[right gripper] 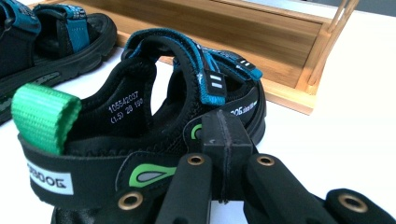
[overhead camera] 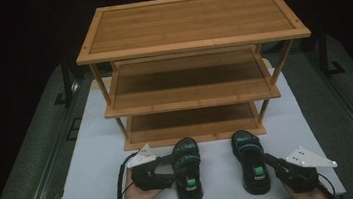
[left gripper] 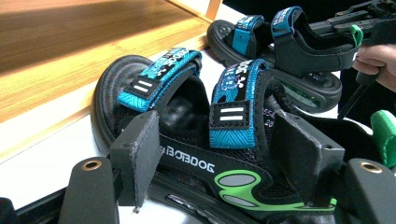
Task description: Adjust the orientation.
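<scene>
Two light, soft-strapped sandals lie on the white table [overhead camera: 95,159] before the wooden rack [overhead camera: 189,98]. The left gripper [left gripper: 224,154] stands open astride the left sandal [overhead camera: 187,171]; its firm side band suits gripping. The right gripper [right gripper: 224,140], jaws pressed together, seems merely beside the right sandal [overhead camera: 251,161].

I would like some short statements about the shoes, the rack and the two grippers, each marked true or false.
1. Both sandals stand on the table, in front of the rack. True.
2. One sandal lies on the rack's bottom shelf. False: all three shelves are bare.
3. The left gripper is open around the left sandal. True.
4. The right gripper is wide open. False: its jaws are shut together, beside the right sandal.
5. Each sandal has a green heel loop. True.
</scene>
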Motion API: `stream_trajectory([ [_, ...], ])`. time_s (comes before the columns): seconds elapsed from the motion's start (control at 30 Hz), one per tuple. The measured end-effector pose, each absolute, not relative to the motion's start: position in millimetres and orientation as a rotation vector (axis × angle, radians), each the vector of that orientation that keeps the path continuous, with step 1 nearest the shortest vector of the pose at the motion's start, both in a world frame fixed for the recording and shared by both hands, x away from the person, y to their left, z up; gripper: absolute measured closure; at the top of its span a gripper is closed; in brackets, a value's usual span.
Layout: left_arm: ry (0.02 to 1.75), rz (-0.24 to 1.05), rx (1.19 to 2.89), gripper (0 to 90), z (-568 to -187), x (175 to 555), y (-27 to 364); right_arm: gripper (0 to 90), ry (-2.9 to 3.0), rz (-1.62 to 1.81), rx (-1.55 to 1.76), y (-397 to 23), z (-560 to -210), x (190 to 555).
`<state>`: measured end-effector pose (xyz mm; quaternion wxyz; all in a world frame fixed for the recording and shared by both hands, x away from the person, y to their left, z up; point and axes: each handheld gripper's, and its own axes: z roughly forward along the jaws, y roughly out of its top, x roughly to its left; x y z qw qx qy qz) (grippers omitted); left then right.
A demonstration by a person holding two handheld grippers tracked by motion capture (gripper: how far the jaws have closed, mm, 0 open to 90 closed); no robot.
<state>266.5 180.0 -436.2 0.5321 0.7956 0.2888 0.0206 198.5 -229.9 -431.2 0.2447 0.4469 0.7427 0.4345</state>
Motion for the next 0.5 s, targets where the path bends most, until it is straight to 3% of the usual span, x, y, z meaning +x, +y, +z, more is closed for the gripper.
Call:
stream_trajectory([
  [0.5,0.699,0.058,1.907,32.3,-434.8,265.4,178.2,81.6,2.007,1.203,1.239,-235.7,-428.9,195.6],
])
